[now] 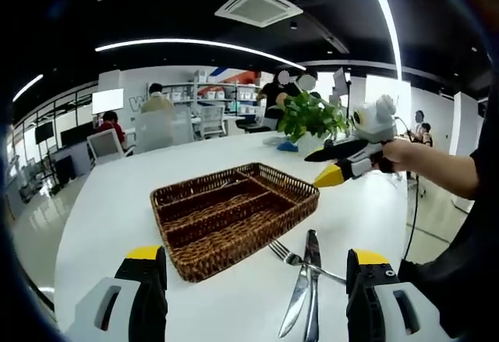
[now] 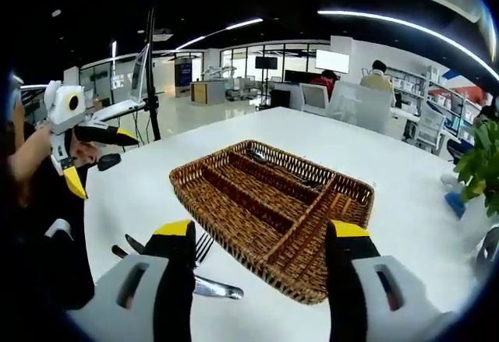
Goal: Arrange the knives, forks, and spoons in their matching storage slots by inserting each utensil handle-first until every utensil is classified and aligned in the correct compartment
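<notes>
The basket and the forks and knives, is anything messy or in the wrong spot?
Yes. A fork and knives lie crossed in a heap on the white table, beside the wicker basket rather than in its slots. The basket itself looks undamaged.

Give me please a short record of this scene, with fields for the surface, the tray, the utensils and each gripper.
surface: white table
tray: brown wicker tray with several compartments, on the table
tray contents: dark item in the far compartment in the right gripper view, too small to identify
utensils: fork and knife lying crossed on the table beside the tray
left gripper: open, empty, held above the table near the utensils
right gripper: open, empty, held over the tray
</notes>
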Action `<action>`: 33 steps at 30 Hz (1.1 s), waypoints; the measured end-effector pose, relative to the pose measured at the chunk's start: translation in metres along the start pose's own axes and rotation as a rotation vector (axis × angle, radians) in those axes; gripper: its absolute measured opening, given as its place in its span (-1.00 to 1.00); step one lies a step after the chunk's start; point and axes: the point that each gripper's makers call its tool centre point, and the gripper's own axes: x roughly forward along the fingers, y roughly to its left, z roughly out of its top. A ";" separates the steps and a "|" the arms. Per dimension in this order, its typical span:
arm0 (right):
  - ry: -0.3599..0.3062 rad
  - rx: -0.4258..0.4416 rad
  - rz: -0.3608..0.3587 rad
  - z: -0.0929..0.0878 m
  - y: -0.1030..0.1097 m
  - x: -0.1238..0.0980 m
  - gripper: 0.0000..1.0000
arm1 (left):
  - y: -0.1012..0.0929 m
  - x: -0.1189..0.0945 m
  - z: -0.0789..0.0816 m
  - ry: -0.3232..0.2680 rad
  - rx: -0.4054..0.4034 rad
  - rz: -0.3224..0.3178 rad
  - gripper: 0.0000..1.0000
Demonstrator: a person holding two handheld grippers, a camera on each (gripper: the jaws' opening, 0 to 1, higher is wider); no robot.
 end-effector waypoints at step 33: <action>-0.004 0.055 -0.078 -0.034 0.005 -0.062 0.99 | -0.008 -0.002 0.013 -0.062 -0.037 -0.002 1.00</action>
